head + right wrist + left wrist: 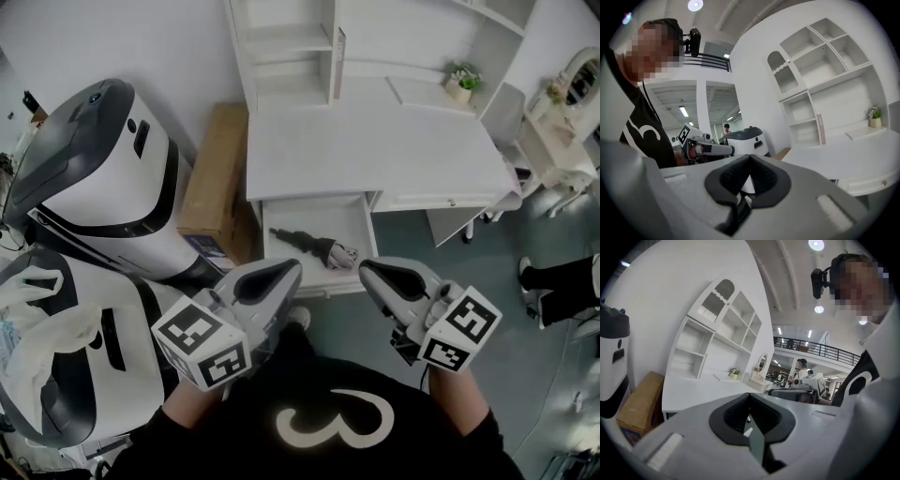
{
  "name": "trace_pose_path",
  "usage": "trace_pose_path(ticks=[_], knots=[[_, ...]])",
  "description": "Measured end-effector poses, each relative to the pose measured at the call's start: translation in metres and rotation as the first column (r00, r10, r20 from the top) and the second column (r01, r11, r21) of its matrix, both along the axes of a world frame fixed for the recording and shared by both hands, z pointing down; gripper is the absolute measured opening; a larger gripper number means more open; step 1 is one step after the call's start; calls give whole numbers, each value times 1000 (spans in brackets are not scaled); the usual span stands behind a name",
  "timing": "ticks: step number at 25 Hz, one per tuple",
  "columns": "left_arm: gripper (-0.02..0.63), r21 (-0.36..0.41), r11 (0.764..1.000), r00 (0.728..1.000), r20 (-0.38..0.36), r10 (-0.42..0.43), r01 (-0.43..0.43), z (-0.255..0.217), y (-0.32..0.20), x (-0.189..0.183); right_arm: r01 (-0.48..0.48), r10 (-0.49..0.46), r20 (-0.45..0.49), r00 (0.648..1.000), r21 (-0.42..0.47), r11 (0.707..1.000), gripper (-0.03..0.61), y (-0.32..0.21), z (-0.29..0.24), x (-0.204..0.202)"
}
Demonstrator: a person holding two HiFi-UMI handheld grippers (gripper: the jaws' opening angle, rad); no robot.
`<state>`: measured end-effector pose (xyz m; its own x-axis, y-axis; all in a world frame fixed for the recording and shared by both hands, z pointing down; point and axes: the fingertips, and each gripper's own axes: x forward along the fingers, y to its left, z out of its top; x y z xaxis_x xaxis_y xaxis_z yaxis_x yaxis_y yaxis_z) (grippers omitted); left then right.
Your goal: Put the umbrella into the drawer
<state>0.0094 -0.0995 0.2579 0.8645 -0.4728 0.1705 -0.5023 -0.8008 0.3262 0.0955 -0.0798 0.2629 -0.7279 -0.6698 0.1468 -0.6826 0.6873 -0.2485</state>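
Observation:
The folded dark umbrella [314,247], with a pinkish patterned end, lies slantwise in the open white drawer [349,214] under the desk top [366,150]. Both grippers hang in front of the person's chest, nearer than the drawer and apart from it. My left gripper [287,271] points toward the drawer's left front corner, and its jaws meet with nothing between them [749,395]. My right gripper [371,272] sits off the drawer's right front corner, jaws likewise pressed together and empty [750,157]. Each gripper view shows the desk and shelves beyond the jaws; neither shows the umbrella.
A brown cardboard box [216,178] stands left of the desk, beside two large white and grey machines [94,178]. White shelves [291,47] and a small potted plant [461,82] are at the desk's back. A chair [506,122] and someone's shoe [553,277] are at the right.

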Motion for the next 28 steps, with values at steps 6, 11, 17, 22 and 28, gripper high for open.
trace_pose_path(ticks=[6, 11, 17, 22, 28], knots=[[5, 33, 999, 1000, -1, 21, -21, -12, 18, 5, -25, 25, 7, 1000, 28, 999, 3, 16, -11, 5], [5, 50, 998, 999, -4, 39, -38, -18, 31, 10, -32, 32, -6, 999, 43, 999, 3, 29, -17, 6], [5, 58, 997, 999, -24, 49, -47, -17, 30, 8, -41, 42, -33, 999, 55, 998, 3, 33, -21, 7], [5, 55, 997, 998, -3, 62, -62, -13, 18, 9, -65, 66, -9, 998, 63, 996, 3, 23, -21, 9], [5, 46, 996, 997, 24, 75, -76, -13, 8, 7, -56, 56, -7, 998, 60, 997, 3, 10, -19, 0]])
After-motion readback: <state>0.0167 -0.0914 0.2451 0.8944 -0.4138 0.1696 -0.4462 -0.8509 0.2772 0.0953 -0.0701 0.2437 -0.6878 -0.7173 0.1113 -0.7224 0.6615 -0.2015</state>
